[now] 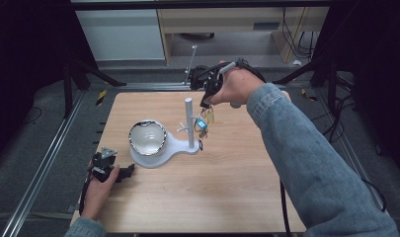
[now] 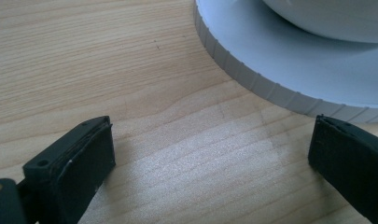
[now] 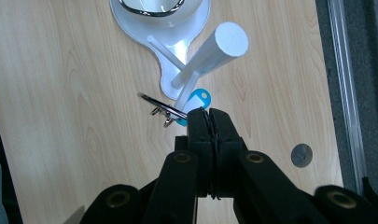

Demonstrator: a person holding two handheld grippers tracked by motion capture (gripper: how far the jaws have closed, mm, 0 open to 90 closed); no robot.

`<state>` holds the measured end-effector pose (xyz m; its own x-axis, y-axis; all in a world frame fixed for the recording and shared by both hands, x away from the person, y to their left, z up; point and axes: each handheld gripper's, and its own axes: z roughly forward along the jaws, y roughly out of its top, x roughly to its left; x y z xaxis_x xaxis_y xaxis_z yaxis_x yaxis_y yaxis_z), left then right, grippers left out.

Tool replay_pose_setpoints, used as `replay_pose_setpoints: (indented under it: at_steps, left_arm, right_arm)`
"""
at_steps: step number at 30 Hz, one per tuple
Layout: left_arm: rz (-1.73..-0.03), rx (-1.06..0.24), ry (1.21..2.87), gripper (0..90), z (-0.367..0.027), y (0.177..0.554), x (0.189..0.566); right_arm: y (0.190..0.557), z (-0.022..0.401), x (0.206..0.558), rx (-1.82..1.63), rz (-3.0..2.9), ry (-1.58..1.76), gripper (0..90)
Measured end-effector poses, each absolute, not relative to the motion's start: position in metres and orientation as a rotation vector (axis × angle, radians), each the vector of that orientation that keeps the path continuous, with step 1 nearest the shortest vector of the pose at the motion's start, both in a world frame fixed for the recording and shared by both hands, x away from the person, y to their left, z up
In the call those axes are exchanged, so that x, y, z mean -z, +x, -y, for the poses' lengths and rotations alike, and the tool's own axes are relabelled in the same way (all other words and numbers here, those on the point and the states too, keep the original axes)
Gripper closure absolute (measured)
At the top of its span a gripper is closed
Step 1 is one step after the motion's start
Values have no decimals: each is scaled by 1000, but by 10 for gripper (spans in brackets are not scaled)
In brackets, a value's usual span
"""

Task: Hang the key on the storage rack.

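right tool is clamping shut on the key bunch, dangling it right beside the white stand's post | left tool is sitting wide open on the bench, nothing in it, by the stand's base | shiny bowl is resting on that base

Bright table, dark surroundings, soft shadows, slight blur, glare on bowl

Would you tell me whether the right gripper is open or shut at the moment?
Shut: the right gripper has its jaws pressed together, pinching the key ring beside the white stand's peg.
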<state>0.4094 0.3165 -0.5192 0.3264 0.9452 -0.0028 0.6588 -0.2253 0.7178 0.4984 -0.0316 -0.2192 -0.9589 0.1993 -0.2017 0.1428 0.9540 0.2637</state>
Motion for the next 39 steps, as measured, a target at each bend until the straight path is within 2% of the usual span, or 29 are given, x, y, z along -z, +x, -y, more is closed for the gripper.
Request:
replay_pose_setpoints:
  at_steps: [39]
  left_arm:
    - [-1406, -591, 1972, 0, -317, 409, 519]
  right_arm:
    - [522, 28, 254, -371, -2916, 319, 885]
